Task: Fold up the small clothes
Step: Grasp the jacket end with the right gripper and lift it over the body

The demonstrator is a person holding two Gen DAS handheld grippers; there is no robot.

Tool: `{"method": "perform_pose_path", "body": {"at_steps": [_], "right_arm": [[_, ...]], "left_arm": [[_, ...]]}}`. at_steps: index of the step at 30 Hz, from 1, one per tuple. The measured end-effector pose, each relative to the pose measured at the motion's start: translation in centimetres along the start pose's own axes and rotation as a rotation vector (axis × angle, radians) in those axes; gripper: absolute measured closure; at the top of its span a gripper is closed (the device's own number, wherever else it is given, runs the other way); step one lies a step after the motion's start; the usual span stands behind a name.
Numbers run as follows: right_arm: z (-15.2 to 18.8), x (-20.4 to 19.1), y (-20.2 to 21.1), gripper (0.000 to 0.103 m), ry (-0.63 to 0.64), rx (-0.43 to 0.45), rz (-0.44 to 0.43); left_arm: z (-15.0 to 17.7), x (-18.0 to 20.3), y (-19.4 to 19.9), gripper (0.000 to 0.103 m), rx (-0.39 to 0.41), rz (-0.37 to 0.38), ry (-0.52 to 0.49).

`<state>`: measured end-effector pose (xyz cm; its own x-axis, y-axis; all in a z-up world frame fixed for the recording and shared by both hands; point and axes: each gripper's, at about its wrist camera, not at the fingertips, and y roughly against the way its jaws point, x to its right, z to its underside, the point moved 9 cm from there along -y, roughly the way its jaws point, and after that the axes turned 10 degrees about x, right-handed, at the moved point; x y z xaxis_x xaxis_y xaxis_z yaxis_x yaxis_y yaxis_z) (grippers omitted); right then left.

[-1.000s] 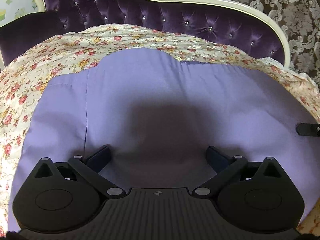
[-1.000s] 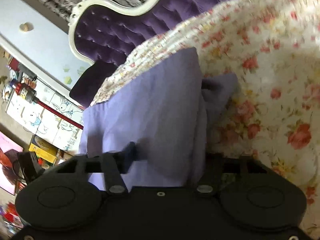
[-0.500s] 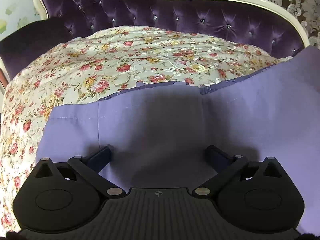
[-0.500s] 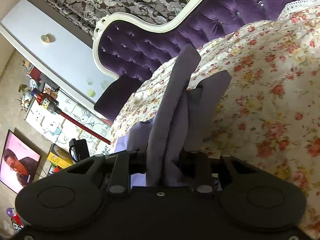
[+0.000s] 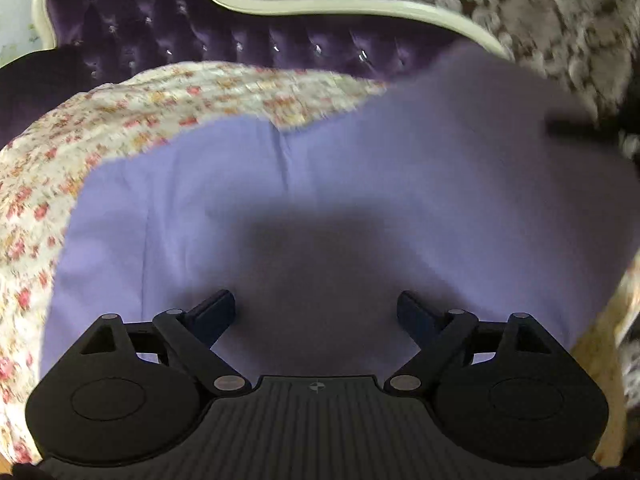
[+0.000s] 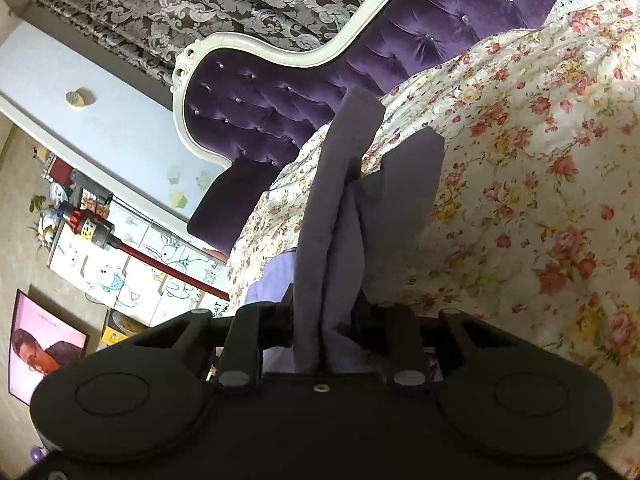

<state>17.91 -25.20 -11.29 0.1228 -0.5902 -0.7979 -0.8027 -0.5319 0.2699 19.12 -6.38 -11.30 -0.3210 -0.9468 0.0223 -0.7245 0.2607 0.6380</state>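
A lavender garment [image 5: 320, 180] lies spread on the floral bedspread [image 5: 120, 120], its right side lifted off the bed. My left gripper [image 5: 316, 300] hovers low over its near part; its jaws are wide apart and closing, with flat cloth beneath them and nothing pinched. In the right wrist view, a bunched fold of the same garment [image 6: 344, 200] stands up between the fingers of my right gripper [image 6: 328, 312]. Its jaws are still closing and both pads press on the cloth. A dark blurred bar [image 5: 580, 128] at the garment's raised right edge may be that gripper.
A purple tufted headboard [image 5: 200, 40] with a cream frame borders the far side of the bed, and a patterned curtain [image 6: 160, 8] hangs behind it. Off the bed's left side stand a vacuum cleaner [image 6: 92, 228] and a cabinet with cartoon drawings [image 6: 140, 268].
The right gripper narrowed onto a bunched fold and raised it off the bed. The garment's right side rose in the left view. The left gripper shifted over the cloth and its jaws narrowed slightly.
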Motion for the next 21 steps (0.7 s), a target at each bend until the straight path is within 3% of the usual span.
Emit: {"method": "perform_pose_path", "body": {"at_steps": [4,13,21], "right_arm": [[0.3,-1.2,-0.5,0.070,-0.061,-0.016,-0.031],[2.1,-6.9,-5.0,0.074,-0.103,-0.085,-0.168],[7.1,-10.9,-11.3,0.075,-0.045,-0.233,-0.215]], "left_arm": [[1.6,-0.2,-1.6,0.009,0.013,-0.019,0.010],[1.5,-0.6,-0.9,0.010,0.047,0.006,0.032],[2.0,-2.6,1.6,0.011,0.075,0.061,0.120]]}}
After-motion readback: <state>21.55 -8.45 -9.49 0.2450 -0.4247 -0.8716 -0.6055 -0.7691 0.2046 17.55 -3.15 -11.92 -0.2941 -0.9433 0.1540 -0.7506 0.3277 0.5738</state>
